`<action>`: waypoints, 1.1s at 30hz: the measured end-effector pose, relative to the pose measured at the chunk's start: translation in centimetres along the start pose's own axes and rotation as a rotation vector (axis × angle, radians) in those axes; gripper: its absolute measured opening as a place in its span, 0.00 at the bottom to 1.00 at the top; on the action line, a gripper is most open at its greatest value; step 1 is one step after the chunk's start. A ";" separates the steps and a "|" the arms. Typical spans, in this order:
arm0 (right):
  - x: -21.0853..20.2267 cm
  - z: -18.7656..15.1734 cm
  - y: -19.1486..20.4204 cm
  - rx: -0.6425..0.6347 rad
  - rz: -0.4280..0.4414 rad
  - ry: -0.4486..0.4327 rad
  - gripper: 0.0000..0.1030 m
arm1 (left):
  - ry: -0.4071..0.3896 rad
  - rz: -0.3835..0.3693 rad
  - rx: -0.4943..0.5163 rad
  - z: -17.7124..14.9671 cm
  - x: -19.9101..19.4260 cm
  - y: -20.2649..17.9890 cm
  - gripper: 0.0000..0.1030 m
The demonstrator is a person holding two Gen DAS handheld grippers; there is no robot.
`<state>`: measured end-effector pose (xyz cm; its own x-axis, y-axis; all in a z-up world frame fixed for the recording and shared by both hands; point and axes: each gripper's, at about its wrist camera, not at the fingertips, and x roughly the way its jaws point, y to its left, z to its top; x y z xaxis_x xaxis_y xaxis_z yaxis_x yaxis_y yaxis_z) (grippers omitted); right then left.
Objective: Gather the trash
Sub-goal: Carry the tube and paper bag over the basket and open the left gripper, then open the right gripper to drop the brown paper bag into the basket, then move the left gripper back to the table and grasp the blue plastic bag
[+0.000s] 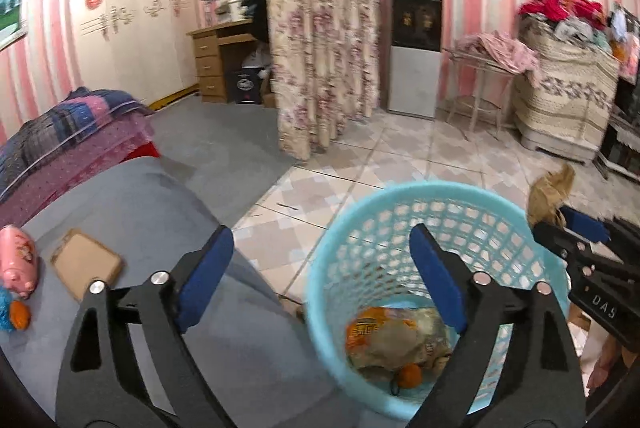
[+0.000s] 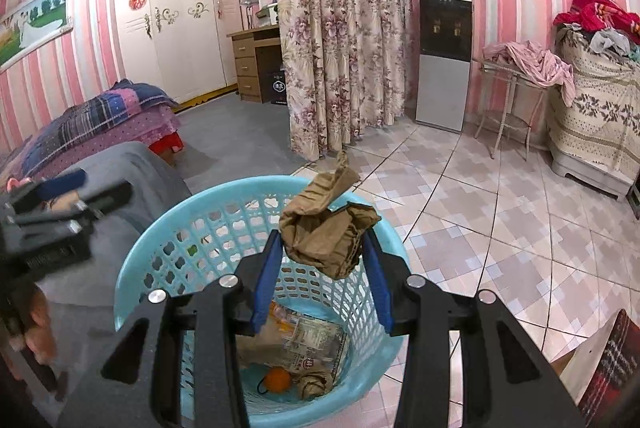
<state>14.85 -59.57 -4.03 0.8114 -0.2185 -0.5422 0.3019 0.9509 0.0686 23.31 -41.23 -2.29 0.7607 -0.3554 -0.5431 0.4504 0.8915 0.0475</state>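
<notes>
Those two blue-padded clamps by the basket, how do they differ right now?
The right hand-held gripper is shut on a crumpled brown paper; the left hand-held gripper is open and holds nothing. The right one hangs over the blue basket, its paper above the opening; the left one straddles the basket's near rim, one finger over the grey bed cover. Both have black frames and blue pads.

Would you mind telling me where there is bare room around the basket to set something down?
The tiled floor right of the blue basket, toward the water dispenser, is bare. So is the grey surface between the basket and the brown pad. The basket's bottom is crowded with wrappers, and the right tongs hold crumpled brown paper above it.
</notes>
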 end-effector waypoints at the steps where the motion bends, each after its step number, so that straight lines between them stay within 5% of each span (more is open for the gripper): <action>1: 0.1 0.0 0.3 -0.005 0.002 0.001 0.40 | -0.003 0.014 -0.014 0.1 -0.3 0.7 0.89; 12: 1.0 -0.3 5.7 -0.082 0.017 0.005 0.42 | -0.037 0.134 -0.098 -0.7 -3.6 7.7 0.95; 14: 1.3 -0.3 6.4 -0.096 0.013 0.010 0.48 | -0.037 0.147 -0.105 -1.1 -4.2 8.4 0.95; 16: 1.3 -0.5 6.9 -0.116 -0.006 0.005 0.68 | -0.036 0.150 -0.113 -1.4 -4.8 9.1 0.95; 22: 0.7 -0.2 7.0 -0.114 -0.020 -0.024 0.88 | -0.046 0.165 -0.151 -2.2 -7.0 11.3 0.95; 33: 0.4 0.0 8.4 -0.106 -0.002 -0.027 0.96 | -0.036 0.246 -0.189 -4.4 -9.9 15.5 0.95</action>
<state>17.68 -51.66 -3.68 0.8245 -0.2251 -0.5192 0.2500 0.9680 -0.0227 20.76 -22.67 0.14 0.8538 -0.1296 -0.5042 0.1586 0.9872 0.0149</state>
